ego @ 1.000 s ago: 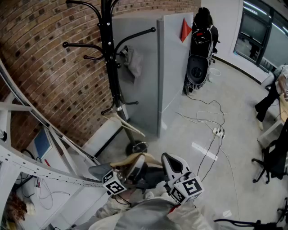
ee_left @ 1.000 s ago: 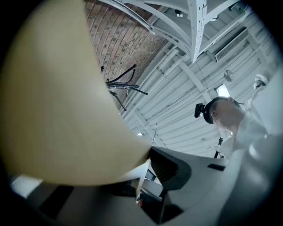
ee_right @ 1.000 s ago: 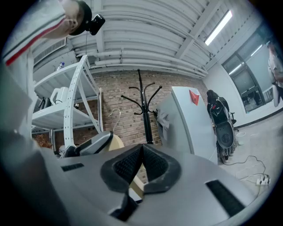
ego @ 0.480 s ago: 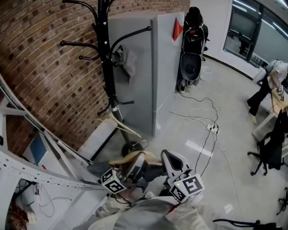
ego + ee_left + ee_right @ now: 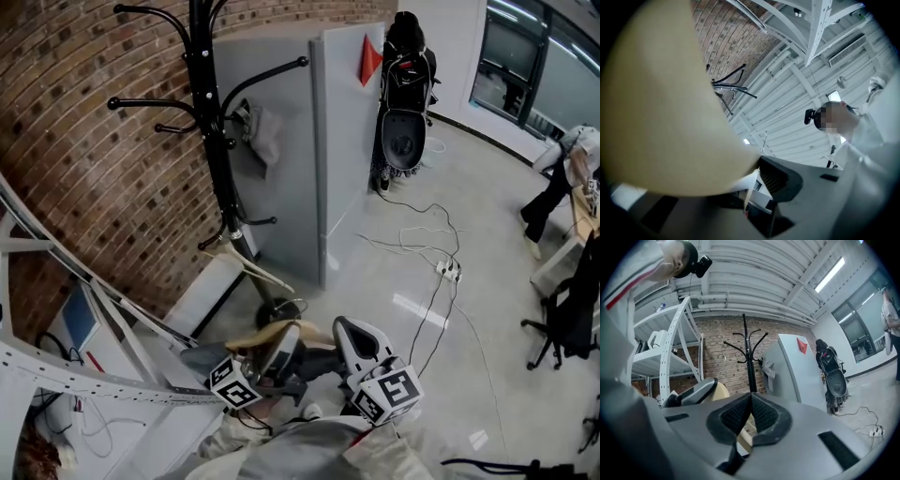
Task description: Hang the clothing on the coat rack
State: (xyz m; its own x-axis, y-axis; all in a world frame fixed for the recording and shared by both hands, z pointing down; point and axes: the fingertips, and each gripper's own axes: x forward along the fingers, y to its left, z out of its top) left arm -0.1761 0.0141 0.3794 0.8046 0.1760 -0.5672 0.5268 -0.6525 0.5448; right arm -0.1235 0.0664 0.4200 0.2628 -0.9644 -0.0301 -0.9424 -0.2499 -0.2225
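Standing tall at upper left against the brick wall: coat rack [image 5: 215,141], grey garment [image 5: 263,136] dangling beside its right arm. Leaning at its foot, a wooden hanger [image 5: 255,265]. Low centre, well apart: left gripper [image 5: 286,339] clamped on a second hanger [image 5: 262,331]; right gripper [image 5: 345,330] just beside, jaws pressed together.

Blurred beige shape [image 5: 661,108], perhaps a hanger, half-covers the left gripper [image 5: 757,180] jaws; coat rack [image 5: 208,141] top cropped.
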